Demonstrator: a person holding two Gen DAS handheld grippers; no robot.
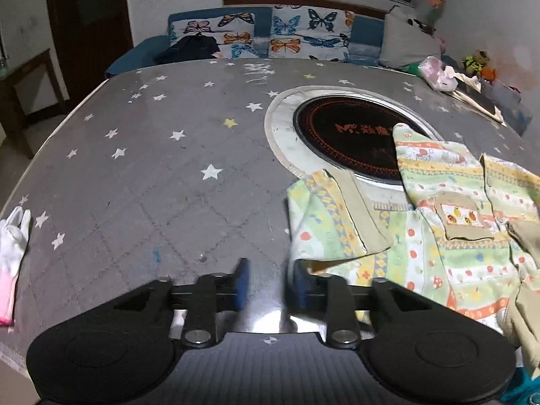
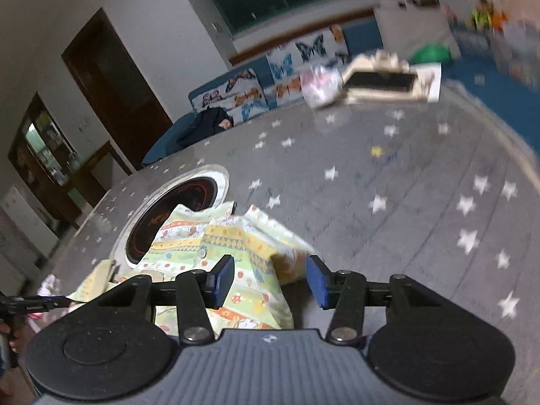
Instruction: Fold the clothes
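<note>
Patterned shirt [image 1: 449, 222] crumpled, long axis unclear; left tool [image 1: 270, 283], right tool [image 2: 270, 281] both released

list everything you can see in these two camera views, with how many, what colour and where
patterned shirt: one, pale green, yellow and orange print with beige trim, spread on the table's near right, one corner over the cooktop
table cover: one, grey with white and yellow stars, over the whole table
cooktop: one, round, black with red markings, set in the table centre
glove: one, white fading to pink, at the table's left edge
sofa: one, blue with butterfly-print cushions, behind the table
dark garment: one, black, on the sofa's left end
clutter: several pink, cream and dark items, far right of the table
door: one, dark brown, back left
left gripper: one, black with blue pads, open, at the shirt's left edge
right gripper: one, black with blue pads, open, over the shirt's near part
</note>
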